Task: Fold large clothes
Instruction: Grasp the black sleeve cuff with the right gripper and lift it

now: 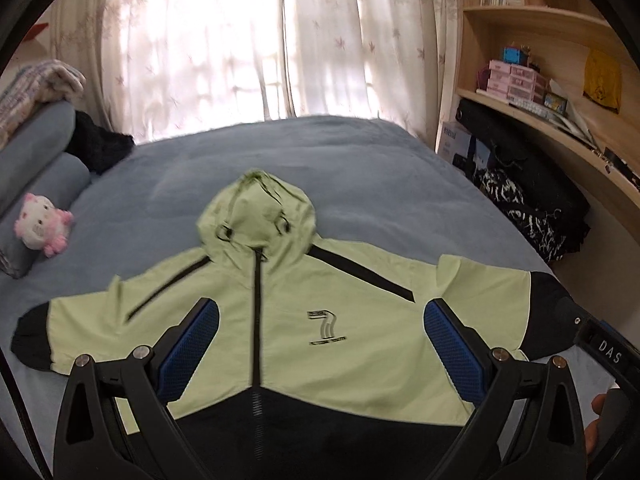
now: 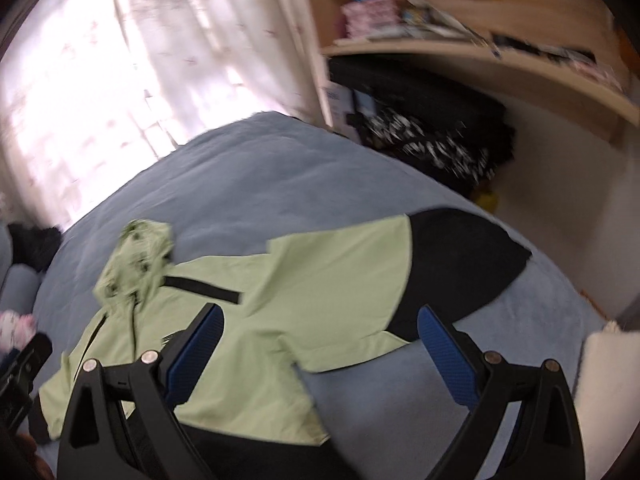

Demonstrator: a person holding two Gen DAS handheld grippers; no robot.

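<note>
A light green hooded jacket [image 1: 340, 320] with black cuffs, black hem and a black zip lies face up on the blue bed, sleeves spread wide and hood pointing toward the window. My left gripper [image 1: 320, 336] hovers open over its chest, nothing between the blue pads. The right wrist view is blurred; it shows the jacket [image 2: 304, 292] from the side of its right sleeve, whose black cuff [image 2: 460, 256] lies flat. My right gripper [image 2: 320, 340] is open above the sleeve's underarm, holding nothing. The other gripper's black body [image 1: 600, 344] shows at the right edge of the left wrist view.
The blue bed cover [image 1: 320, 160] extends to the curtained window. A pink plush toy [image 1: 42, 224] and grey pillows lie at the left. Wooden shelves [image 1: 540, 100] and dark bags [image 1: 528, 208] stand beside the bed's right edge. A white cushion [image 2: 604, 380] sits at the near right.
</note>
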